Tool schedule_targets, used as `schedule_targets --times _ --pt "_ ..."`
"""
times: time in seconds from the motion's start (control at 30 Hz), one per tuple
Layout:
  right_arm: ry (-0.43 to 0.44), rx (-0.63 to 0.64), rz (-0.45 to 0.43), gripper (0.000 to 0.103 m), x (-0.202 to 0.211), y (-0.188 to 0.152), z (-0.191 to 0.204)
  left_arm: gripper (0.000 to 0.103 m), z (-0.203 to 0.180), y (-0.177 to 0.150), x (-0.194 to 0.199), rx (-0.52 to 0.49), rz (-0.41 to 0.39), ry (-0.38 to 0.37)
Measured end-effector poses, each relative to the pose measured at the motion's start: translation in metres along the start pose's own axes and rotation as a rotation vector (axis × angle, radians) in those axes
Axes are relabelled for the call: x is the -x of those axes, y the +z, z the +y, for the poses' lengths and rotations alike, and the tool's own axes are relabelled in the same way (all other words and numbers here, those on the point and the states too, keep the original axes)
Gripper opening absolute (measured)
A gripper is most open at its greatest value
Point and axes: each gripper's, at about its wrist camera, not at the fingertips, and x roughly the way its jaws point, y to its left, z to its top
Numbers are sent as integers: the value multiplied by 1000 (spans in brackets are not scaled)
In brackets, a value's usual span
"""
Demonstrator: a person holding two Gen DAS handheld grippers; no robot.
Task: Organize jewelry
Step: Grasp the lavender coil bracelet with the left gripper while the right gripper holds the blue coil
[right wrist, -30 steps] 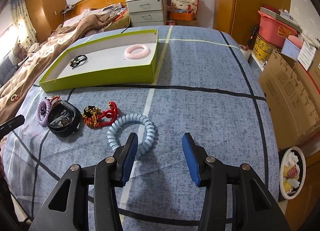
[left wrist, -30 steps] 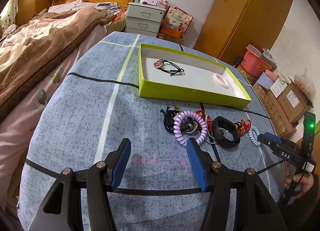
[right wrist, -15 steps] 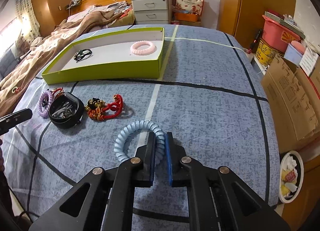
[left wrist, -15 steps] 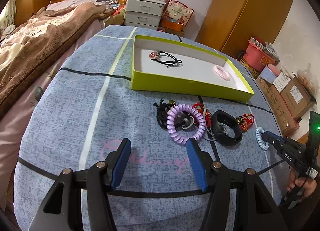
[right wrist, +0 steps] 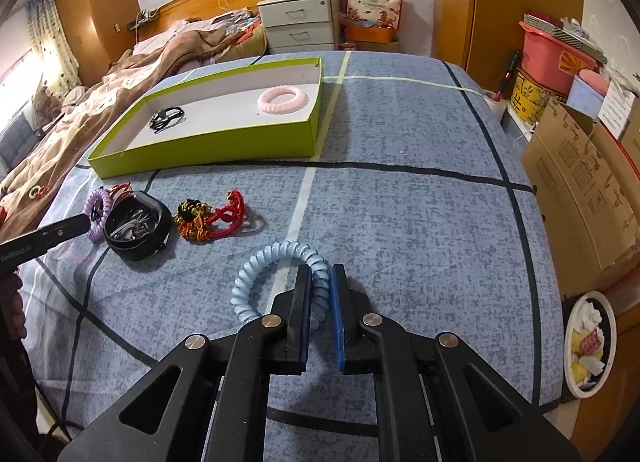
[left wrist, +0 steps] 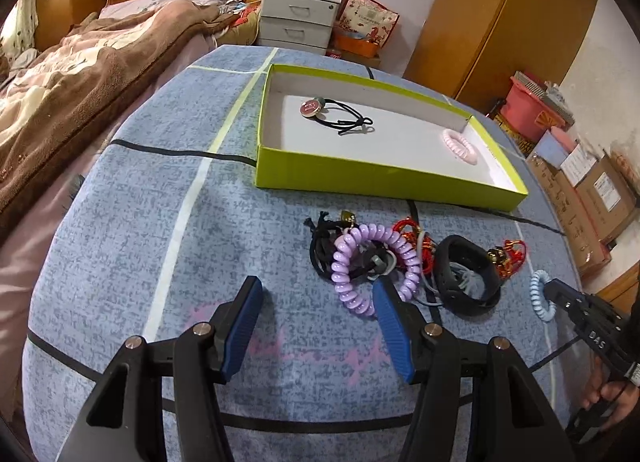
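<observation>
My right gripper (right wrist: pixel 319 274) is shut on a light blue spiral hair tie (right wrist: pixel 264 262), held just above the blue cloth; it also shows in the left wrist view (left wrist: pixel 538 294). My left gripper (left wrist: pixel 316 294) is open and empty, its right finger beside a purple spiral hair tie (left wrist: pixel 360 258). A black band (left wrist: pixel 468 278), a red and gold charm (right wrist: pixel 212 218) and black elastics (left wrist: pixel 324 238) lie in a pile. The green box (left wrist: pixel 360 178) holds a pink spiral tie (left wrist: pixel 460 144) and a black elastic with a pink button (left wrist: pixel 316 107).
The blue checked cloth (right wrist: pixel 400 190) covers the table. A bed with a brown blanket (left wrist: pixel 80 74) lies to the left. Cardboard boxes (right wrist: pixel 580 182) and a plate (right wrist: pixel 588 346) stand off the right edge. White drawers (right wrist: pixel 300 26) stand behind.
My right gripper went from open to shut on the light blue spiral tie and has lifted it slightly. My left gripper stayed open and shifted a little toward the pile.
</observation>
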Motion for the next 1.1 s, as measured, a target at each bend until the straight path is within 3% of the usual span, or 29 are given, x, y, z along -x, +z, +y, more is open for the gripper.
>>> schedule_targets --times 0.13,0.3,0.67,1.0,1.1 --pt "0 -1 -3 10 1 -1 1 49 -5 0 -1 -47 0 70" --pt "6 -11 -2 10 0 0 -1 46 -5 -5 1 -110 3 173" --pt "11 -13 -3 10 -1 0 -3 47 6 -8 6 -179 -5 241" --pt "6 -20 -9 10 2 -1 0 46 10 -4 4 -185 1 184" --pt "6 -19 -10 10 2 -1 2 29 6 -7 5 -205 -12 144"
